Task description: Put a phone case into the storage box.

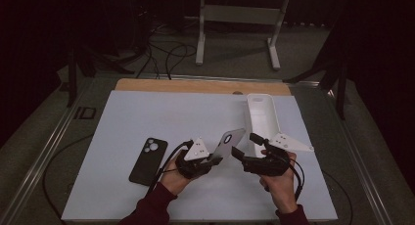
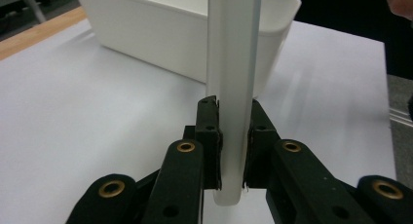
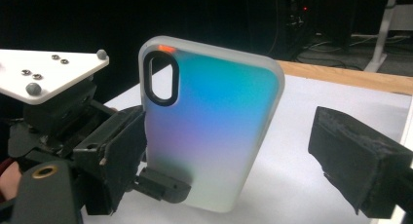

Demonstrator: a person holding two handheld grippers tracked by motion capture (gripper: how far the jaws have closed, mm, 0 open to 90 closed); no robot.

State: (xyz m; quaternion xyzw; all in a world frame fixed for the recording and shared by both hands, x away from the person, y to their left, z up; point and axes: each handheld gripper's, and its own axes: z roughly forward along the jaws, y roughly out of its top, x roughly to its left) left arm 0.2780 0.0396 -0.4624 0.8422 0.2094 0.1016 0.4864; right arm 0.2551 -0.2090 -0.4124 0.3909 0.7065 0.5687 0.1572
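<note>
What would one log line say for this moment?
left gripper: shut on phone case, raised | right gripper: open, beside it | black phone: on table

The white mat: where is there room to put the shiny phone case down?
The white mat is bare across its far left, behind the black phone, and along the near edge. It is crowded where the left gripper holds the phone case, with the right gripper and white bin close by.

Two phone cases (image 1: 228, 142) (image 1: 148, 161), one white bin (image 1: 261, 118), two claws (image 1: 219, 159) (image 1: 245, 147).
</note>
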